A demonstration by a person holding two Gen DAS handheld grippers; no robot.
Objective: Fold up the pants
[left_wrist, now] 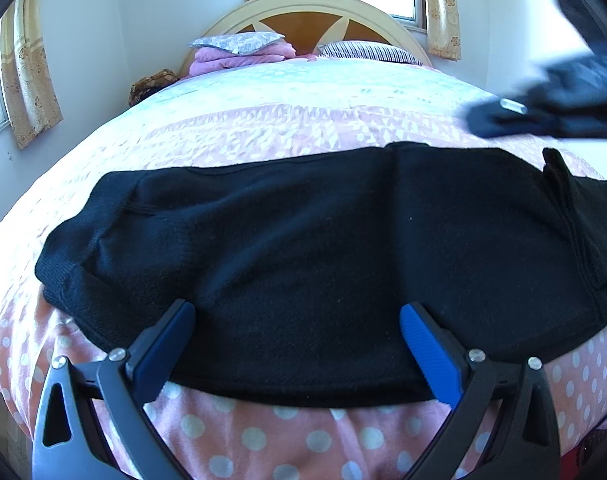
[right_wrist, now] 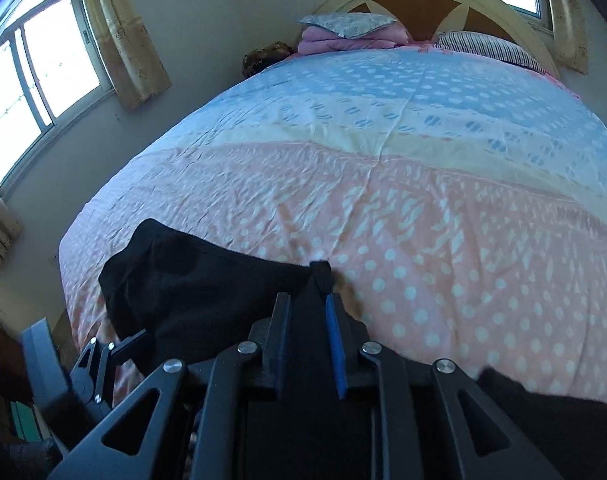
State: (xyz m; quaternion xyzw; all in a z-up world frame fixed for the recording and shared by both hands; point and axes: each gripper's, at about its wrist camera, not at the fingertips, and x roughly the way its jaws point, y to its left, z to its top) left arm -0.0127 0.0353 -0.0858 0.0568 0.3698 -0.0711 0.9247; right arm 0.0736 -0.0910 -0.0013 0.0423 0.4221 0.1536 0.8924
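Black knit pants (left_wrist: 303,248) lie flat across the near end of the bed, one end with a ribbed cuff at the left. My left gripper (left_wrist: 297,314) is open, its blue-padded fingers (left_wrist: 427,348) spread wide over the pants' near edge, holding nothing. My right gripper (right_wrist: 307,312) is shut on a fold of the black pants (right_wrist: 207,292) and lifts that end above the bed. It also shows in the left wrist view (left_wrist: 543,104), blurred, at the upper right above the pants. My left gripper also shows in the right wrist view (right_wrist: 103,356) at the lower left.
The bed (right_wrist: 423,200) has a pink polka-dot and pale blue quilt. Pillows (left_wrist: 239,44) and a folded pink blanket (left_wrist: 239,62) sit by the headboard (left_wrist: 315,12). Curtained windows (right_wrist: 43,60) are on the left wall and behind the bed.
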